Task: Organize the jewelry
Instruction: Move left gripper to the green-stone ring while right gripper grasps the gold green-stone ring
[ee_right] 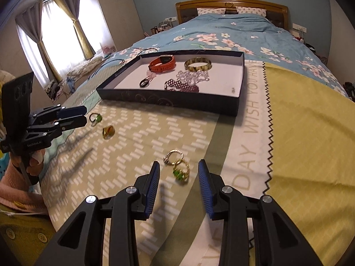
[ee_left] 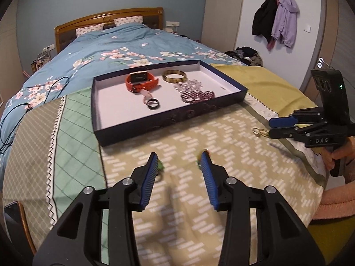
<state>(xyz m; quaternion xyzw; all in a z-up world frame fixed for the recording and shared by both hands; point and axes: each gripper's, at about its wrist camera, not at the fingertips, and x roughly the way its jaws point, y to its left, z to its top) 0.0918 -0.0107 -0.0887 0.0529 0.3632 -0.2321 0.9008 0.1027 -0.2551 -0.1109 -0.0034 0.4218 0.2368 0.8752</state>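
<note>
A dark blue tray (ee_left: 155, 126) (ee_right: 177, 102) with a white floor lies on the bed. It holds an orange watch (ee_left: 141, 81), a tortoiseshell bangle (ee_left: 174, 76), bead bracelets (ee_left: 195, 92) and a black ring (ee_left: 153, 104). My left gripper (ee_left: 179, 155) (ee_right: 86, 115) stands open low over the patterned cloth. A green-stone ring (ee_right: 95, 118) and an amber ring (ee_right: 108, 132) lie just past its tips, half hidden behind its fingers in the left wrist view. My right gripper (ee_right: 178, 163) (ee_left: 270, 128) is open, its pads touching nothing. A silver ring (ee_right: 173, 156) and a gold ring with green stones (ee_right: 180, 170) lie on the cloth between its tips.
A floral blue quilt (ee_left: 133, 44) covers the bed beyond the tray. Black cables (ee_left: 13, 115) run along the bed's left side, and a phone (ee_left: 13, 217) lies at the near left. A yellow cloth (ee_right: 310, 144) covers the right. Coats (ee_left: 277, 20) hang on the wall.
</note>
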